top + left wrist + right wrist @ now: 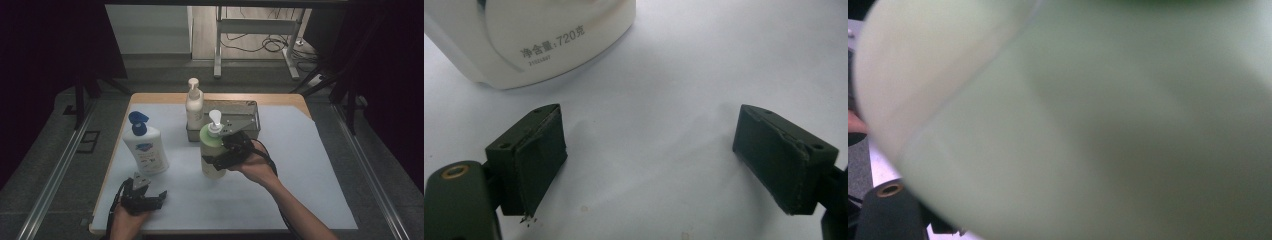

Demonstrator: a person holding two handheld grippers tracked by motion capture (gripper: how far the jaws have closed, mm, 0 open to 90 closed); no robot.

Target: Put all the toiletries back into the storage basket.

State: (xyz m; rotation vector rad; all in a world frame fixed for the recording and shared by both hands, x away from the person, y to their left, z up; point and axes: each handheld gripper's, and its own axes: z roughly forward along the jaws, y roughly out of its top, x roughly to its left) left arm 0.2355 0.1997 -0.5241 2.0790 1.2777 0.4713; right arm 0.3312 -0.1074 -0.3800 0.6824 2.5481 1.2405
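— Holding the green bottle (212, 152) upright matters most now: the right gripper (226, 155) has its jaws clamped across the bottle's body, low on it, near the middle of the table (300, 165).

— Is the grip sound?

— The right gripper view has pale green plastic pressed right up to the camera, so the bottle sits deep between the jaws. Its body is smooth and rounded, so I'd judge a tilt could let it swing or slip. Better to keep the wrist level.

— Where should it go?

— Probably into the tray (252, 117) at the back edge, just behind the bottle. A cream bottle (194, 107) stands at the tray's left end, so the free space is to the right of it.

— Anything to watch?

— The base should clear the tray's near wall before moving over it. Come down straight and keep the pump head (215, 118) from knocking the cream bottle.

— And the other hand?

— The left gripper (145, 197) is by the front left corner with its jaws wide apart and nothing between them. The white bottle (146, 149) with the blue cap is just beyond it. It's fine there, out of the path.
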